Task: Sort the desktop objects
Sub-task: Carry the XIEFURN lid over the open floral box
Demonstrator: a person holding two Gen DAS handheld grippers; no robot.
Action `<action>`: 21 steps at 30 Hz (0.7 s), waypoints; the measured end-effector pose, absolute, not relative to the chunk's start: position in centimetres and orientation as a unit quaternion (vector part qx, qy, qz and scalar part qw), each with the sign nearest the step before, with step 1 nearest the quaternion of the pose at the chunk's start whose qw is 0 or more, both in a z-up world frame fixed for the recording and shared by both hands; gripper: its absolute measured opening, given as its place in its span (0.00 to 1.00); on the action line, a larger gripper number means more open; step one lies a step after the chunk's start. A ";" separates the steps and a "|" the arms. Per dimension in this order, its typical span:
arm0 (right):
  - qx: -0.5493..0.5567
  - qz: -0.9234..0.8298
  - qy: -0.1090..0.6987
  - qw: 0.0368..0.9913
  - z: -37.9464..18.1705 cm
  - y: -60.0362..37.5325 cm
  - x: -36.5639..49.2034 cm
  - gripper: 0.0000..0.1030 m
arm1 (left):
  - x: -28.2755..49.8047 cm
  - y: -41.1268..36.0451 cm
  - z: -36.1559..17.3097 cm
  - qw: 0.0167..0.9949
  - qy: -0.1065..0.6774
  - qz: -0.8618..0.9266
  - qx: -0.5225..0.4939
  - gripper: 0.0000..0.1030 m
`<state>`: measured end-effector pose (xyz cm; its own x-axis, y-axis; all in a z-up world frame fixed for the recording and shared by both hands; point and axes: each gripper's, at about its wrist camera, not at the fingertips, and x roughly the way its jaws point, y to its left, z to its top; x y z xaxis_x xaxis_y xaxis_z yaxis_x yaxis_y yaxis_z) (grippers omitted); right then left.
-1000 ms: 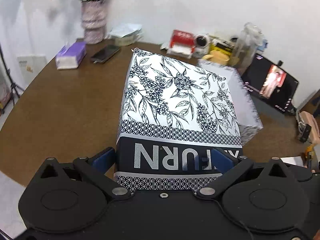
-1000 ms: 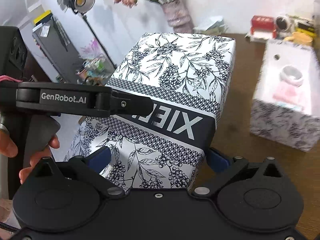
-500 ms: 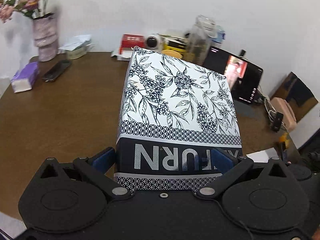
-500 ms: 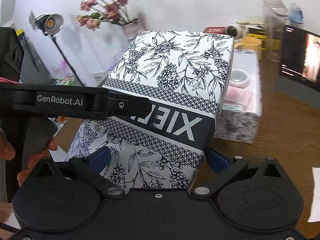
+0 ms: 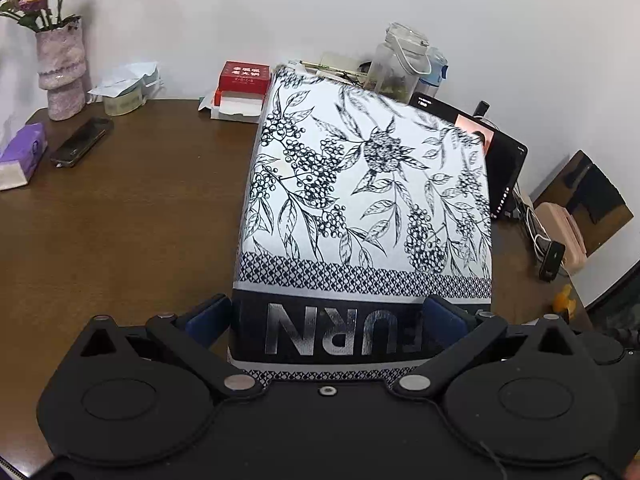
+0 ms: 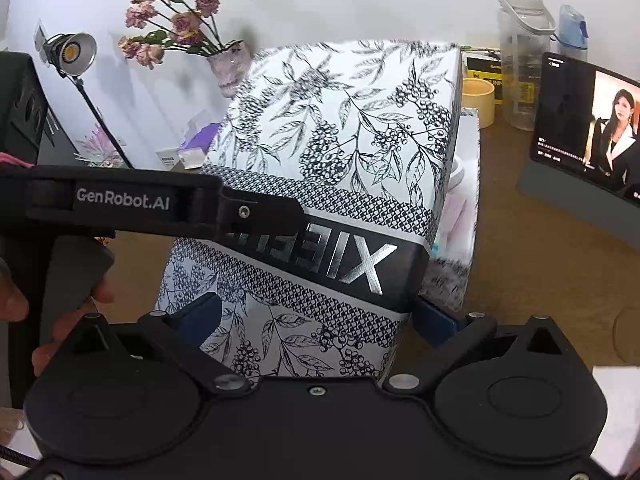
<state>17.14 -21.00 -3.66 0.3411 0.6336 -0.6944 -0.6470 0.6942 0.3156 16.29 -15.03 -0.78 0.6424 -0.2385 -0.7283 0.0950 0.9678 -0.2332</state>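
A black-and-white floral box lid (image 5: 360, 200) with a dark band of silver letters is held in the air by both grippers. My left gripper (image 5: 326, 316) is shut on its near end, blue pads (image 5: 208, 318) pressed on either side. My right gripper (image 6: 318, 316) is shut on another side of the same lid (image 6: 352, 140). The left gripper's arm (image 6: 120, 200) crosses the right wrist view, with a hand (image 6: 20, 308) behind it. The open matching box (image 6: 448, 284) stands on the table behind the lid's right edge, mostly hidden; pink and white contents show inside.
On the brown table are a flower vase (image 5: 62, 68), a phone (image 5: 80, 142), a purple tissue pack (image 5: 22, 156), a red carton (image 5: 244, 76), clear bottles (image 5: 396, 64) and a lit tablet (image 6: 592, 132). A yellow roll (image 6: 478, 102) sits behind the box. A lamp (image 6: 72, 50) stands off the table.
Both grippers have carried the lid to the right, toward the open box. The box has slid in behind the lid's right edge and is now mostly covered from view.
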 end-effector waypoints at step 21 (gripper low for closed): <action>-0.009 0.359 0.445 0.820 -5.0 -19.3 30.1 0.99 | 29.5 -15.9 -2.2 0.885 0.437 -0.110 -0.118 1.00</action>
<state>30.13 -19.30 -4.95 0.3451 0.5817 -0.7366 -0.5970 0.7416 0.3060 29.48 -15.91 -2.18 0.5942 -0.2972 -0.7474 0.0907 0.9481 -0.3049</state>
